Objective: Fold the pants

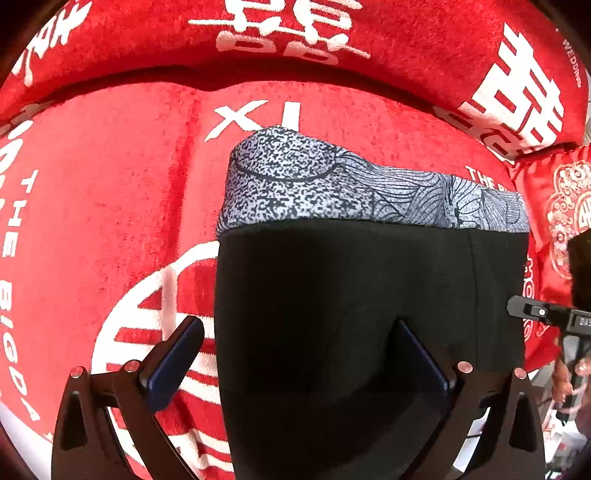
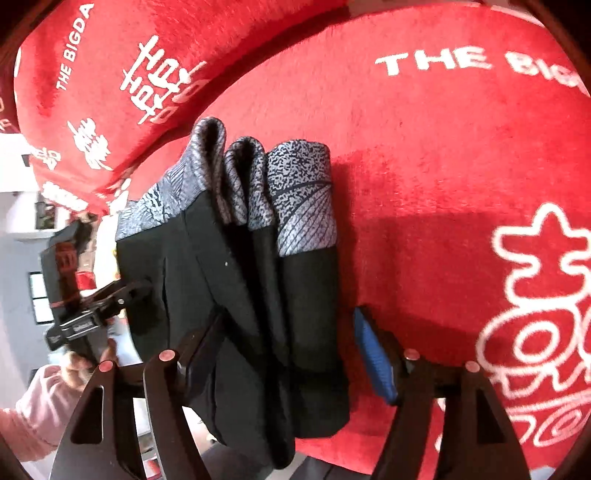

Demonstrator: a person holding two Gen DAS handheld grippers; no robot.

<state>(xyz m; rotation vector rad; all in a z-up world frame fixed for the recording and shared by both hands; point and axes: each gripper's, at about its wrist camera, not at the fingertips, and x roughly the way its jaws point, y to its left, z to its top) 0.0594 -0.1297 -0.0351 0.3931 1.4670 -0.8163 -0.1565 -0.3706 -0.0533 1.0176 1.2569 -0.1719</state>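
The pants [image 1: 369,302] are black with a grey patterned band [image 1: 332,184] along the far end. They lie folded in a stack on a red seat cushion [image 1: 110,206]. My left gripper [image 1: 299,363] hovers over the near end, open wide, its left pad off the fabric's left edge and its right pad above the cloth. In the right wrist view the pants [image 2: 240,288] show several folded layers side by side. My right gripper [image 2: 286,352] straddles them, open, and red cushion shows between its blue right pad [image 2: 373,354] and the fabric.
The red backrest [image 1: 295,33] with white lettering curves behind the seat. An embroidered red pillow [image 1: 565,206] sits at the right. A hand in a pink sleeve [image 2: 40,406] holds the left tool beyond the pants. The cushion's front edge [image 2: 332,458] runs just below the pants.
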